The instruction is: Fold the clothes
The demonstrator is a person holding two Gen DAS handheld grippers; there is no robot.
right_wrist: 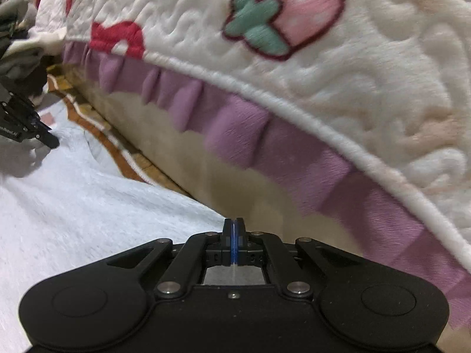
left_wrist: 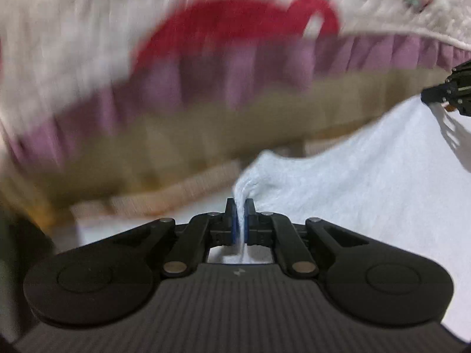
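Note:
A white garment [left_wrist: 368, 182] lies spread on the floor beside a bed. In the left wrist view my left gripper [left_wrist: 240, 206] is shut on a bunched fold of its edge, and white cloth shows between the blue pads. The right gripper [left_wrist: 426, 97] appears at the far right, where the cloth tents up to its tip. In the right wrist view my right gripper [right_wrist: 234, 226] has its pads pressed together with a thin pale strip of the garment [right_wrist: 73, 200] showing just behind them. The left gripper [right_wrist: 54, 142] sits at the garment's far left.
A cream quilt [right_wrist: 368, 67] with strawberry prints and a purple frill [right_wrist: 235, 135] overhangs the beige bed side [right_wrist: 235, 188] right ahead. A brown patterned mat [right_wrist: 117, 147] lies under the garment. A grey-green heap of clothes [right_wrist: 17, 56] sits at the far left.

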